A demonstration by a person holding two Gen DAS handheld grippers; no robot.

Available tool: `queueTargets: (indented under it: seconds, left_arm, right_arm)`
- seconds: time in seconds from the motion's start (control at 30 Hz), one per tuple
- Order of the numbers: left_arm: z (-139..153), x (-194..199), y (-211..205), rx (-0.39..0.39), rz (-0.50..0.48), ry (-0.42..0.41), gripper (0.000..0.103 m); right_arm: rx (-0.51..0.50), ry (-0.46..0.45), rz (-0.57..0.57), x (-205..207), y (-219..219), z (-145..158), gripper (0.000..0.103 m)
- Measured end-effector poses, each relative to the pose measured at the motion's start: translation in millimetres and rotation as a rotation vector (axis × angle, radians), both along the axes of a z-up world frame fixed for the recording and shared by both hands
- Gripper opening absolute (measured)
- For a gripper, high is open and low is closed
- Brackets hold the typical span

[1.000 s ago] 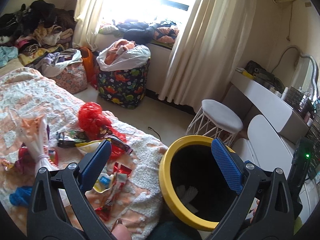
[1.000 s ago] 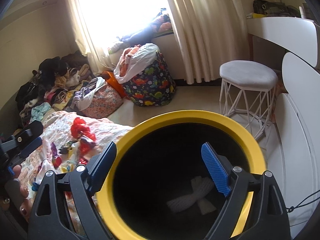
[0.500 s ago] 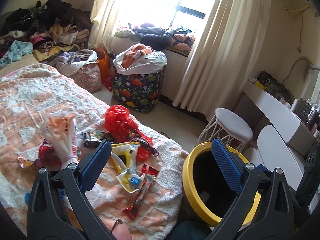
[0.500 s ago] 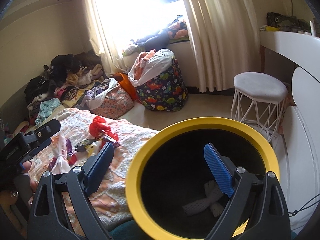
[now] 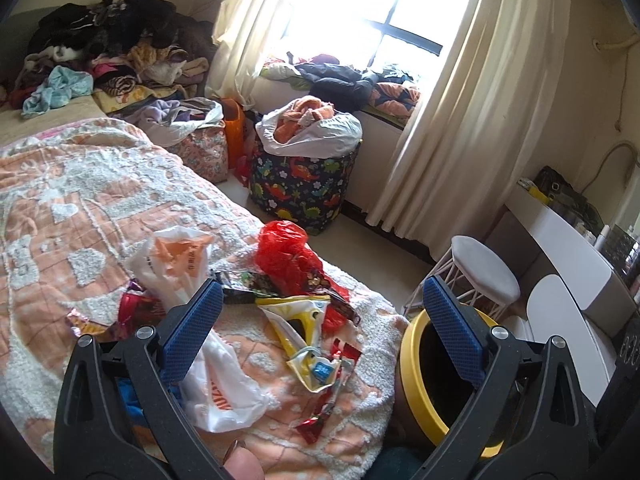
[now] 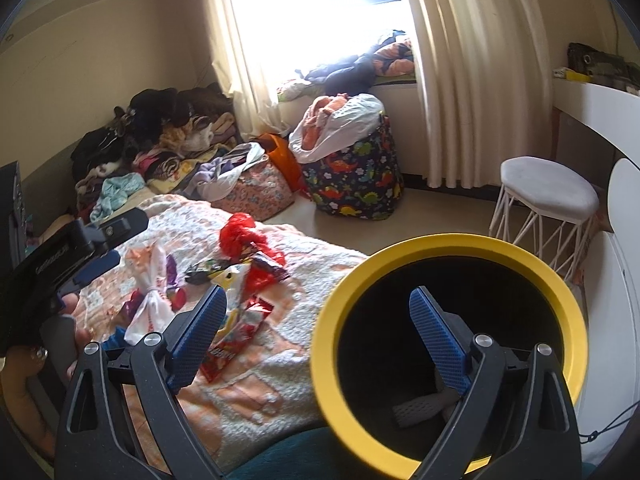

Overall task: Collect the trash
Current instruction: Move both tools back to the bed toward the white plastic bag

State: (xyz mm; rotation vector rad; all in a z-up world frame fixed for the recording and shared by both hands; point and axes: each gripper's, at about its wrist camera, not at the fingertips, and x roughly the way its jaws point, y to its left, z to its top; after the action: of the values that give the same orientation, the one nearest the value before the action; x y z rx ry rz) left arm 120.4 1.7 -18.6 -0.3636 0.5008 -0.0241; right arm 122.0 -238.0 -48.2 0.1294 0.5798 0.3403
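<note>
Trash lies on the orange and white bedspread (image 5: 80,208): a red plastic bag (image 5: 286,254), a white and orange bag (image 5: 176,260), a yellow and white wrapper (image 5: 304,328), red wrappers (image 5: 340,360) and a second white bag (image 5: 224,392). A yellow-rimmed black bin (image 5: 416,380) stands at the bed's right corner. My left gripper (image 5: 320,328) is open and empty above the trash. My right gripper (image 6: 320,336) is open and empty over the bin's rim (image 6: 452,244); white trash (image 6: 416,410) lies inside. The red bag (image 6: 240,236) and the left gripper's body (image 6: 72,248) show at left there.
A dinosaur-print hamper (image 5: 304,184) full of clothes stands on the floor by the curtain. A white stool (image 5: 484,268) and a white desk (image 5: 568,236) are at right. Piled clothes (image 5: 112,52) lie at the bed's far end.
Both grippers have swung left, away from the bin toward the bed. The trash pile now sits between the left gripper's fingers. Both stay open.
</note>
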Motion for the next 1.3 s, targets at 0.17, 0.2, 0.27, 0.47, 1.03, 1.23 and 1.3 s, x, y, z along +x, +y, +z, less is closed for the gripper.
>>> queueTargets:
  seconds: [0.17, 0.2, 0.27, 0.47, 1.03, 1.23, 1.3]
  left_arm:
    - [0, -1, 17, -0.015, 0.035, -0.002, 0.092]
    - [0, 0, 21, -0.018, 0.042, -0.002, 0.092]
    - [0, -1, 28, -0.025, 0.055, -0.001, 0.092]
    - [-3, -3, 46, -0.039, 0.097, 0.005, 0.092]
    - [-28, 4, 97, -0.082, 0.152, 0.126, 0.092]
    - [-41, 8, 99, -0.097, 0.128, 0.180, 0.083]
    - [-46, 9, 96, -0.101, 0.113, 0.206, 0.080]
  right_arm:
    - [-0.013, 0.005, 0.028, -5, 15, 1, 0.092]
    - [-0.014, 0.007, 0.034, -6, 19, 0, 0.092]
    - [-0.020, 0.012, 0.049, -8, 25, 0, 0.092]
    - [-0.035, 0.022, 0.094, -11, 49, -3, 0.092]
    - [-0.110, 0.132, 0.151, -1, 102, -28, 0.092]
    - [-0.083, 0.225, 0.129, 18, 103, -45, 0.089]
    - [-0.084, 0.248, 0.138, 24, 107, -50, 0.086]
